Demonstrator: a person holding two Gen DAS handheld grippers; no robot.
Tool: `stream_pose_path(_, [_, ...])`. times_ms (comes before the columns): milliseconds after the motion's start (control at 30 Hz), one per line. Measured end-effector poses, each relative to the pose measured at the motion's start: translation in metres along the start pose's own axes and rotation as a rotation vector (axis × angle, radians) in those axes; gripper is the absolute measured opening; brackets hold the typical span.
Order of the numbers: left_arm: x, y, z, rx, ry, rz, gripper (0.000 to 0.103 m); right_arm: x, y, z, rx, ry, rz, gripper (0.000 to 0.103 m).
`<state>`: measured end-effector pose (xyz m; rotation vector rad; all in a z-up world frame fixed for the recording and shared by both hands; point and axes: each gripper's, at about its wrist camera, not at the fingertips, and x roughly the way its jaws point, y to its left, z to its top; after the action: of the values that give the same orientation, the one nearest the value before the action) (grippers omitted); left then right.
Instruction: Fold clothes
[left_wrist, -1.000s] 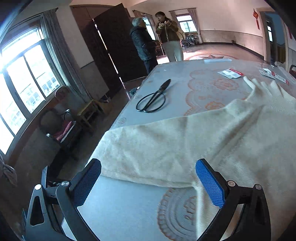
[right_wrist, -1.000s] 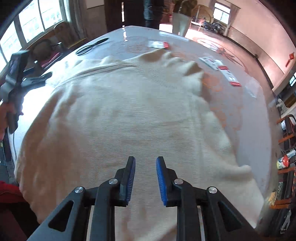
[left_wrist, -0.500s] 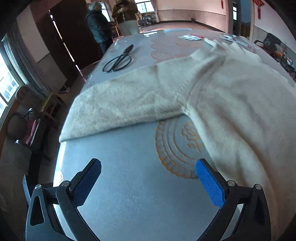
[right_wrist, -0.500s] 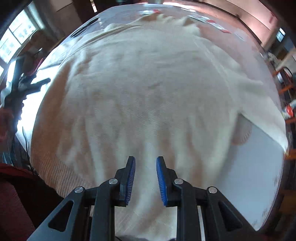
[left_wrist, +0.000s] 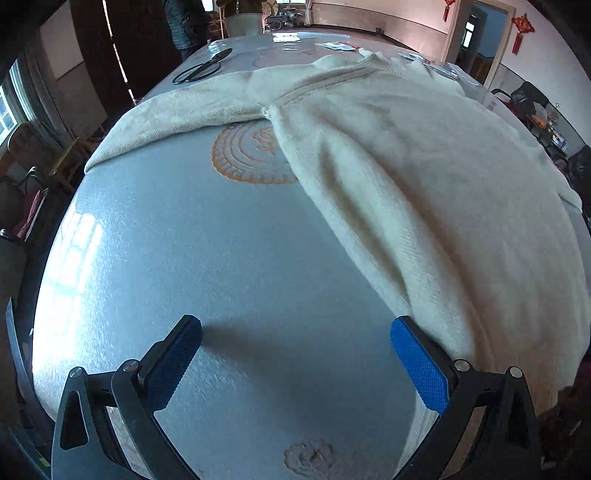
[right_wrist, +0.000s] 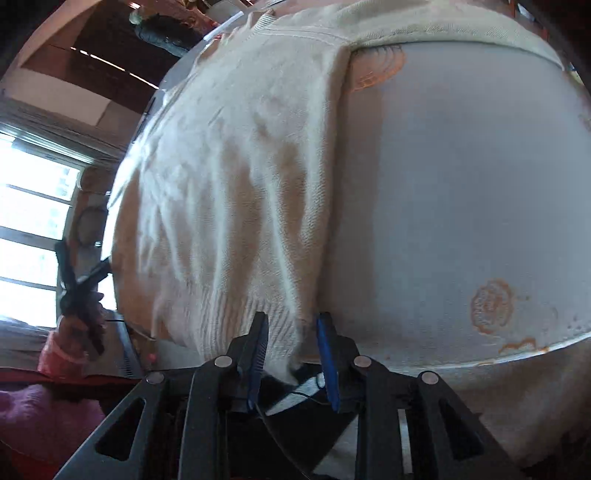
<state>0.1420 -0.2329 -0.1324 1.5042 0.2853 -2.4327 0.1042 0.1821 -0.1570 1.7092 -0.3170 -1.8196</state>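
A cream knitted sweater (left_wrist: 424, 177) lies flat on the pale blue table (left_wrist: 203, 277), one sleeve (left_wrist: 177, 110) stretched out to the left. My left gripper (left_wrist: 295, 332) is open wide over bare tabletop, its right finger beside the sweater's side edge, nothing between the pads. In the right wrist view the sweater (right_wrist: 229, 184) fills the left half. My right gripper (right_wrist: 292, 325) points down at the ribbed hem corner at the table's near edge. Its jaws are narrow and opening, with the hem corner between them and not clamped. The left gripper (right_wrist: 83, 258) shows far left, in a red-sleeved hand.
Black scissors (left_wrist: 201, 68) lie at the far left of the table, and small packets (left_wrist: 340, 45) beyond the collar. Two people (left_wrist: 181, 22) stand past the far end. Chairs (left_wrist: 22, 199) stand along the window side. The table edge (right_wrist: 517, 350) runs just right of my right gripper.
Both grippers drew back toward the near edge and tipped down. The left went from over the sleeve to bare table. The right rolled, reached the hem corner, and its jaws widened slightly.
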Motion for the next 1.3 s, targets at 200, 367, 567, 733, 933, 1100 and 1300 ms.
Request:
stream_pose_path(200, [-0.012, -0.022, -0.021, -0.039, -0.003, -0.011, 0.103, 0.015, -0.006, 0.003, -0.005, 0.022, 0.177, 0.028])
stream_pose_path(367, [-0.014, -0.028, -0.020, -0.100, 0.041, 0.033, 0.103, 0.023, 0.017, 0.017, -0.111, 0.054, 0.023, 0.005])
stream_pose_path(567, [-0.024, -0.011, -0.027, -0.186, 0.057, 0.098, 0.103, -0.024, -0.013, 0.022, -0.106, -0.009, -0.107, 0.003])
stream_pose_path(733, [-0.017, -0.026, -0.024, -0.165, 0.070, 0.086, 0.103, -0.050, -0.046, 0.051, -0.034, -0.093, -0.217, 0.003])
stream_pose_path(933, [-0.010, -0.069, -0.010, -0.120, 0.054, 0.062, 0.103, -0.018, -0.031, 0.065, -0.140, -0.027, -0.279, 0.007])
stream_pose_path(1100, [-0.012, -0.060, -0.006, -0.174, 0.082, 0.057, 0.103, -0.005, -0.032, 0.070, -0.143, -0.010, -0.274, 0.007])
stream_pose_path(1300, [-0.018, -0.037, -0.008, -0.245, 0.078, 0.047, 0.103, -0.007, -0.037, 0.081, -0.147, -0.035, -0.268, 0.010])
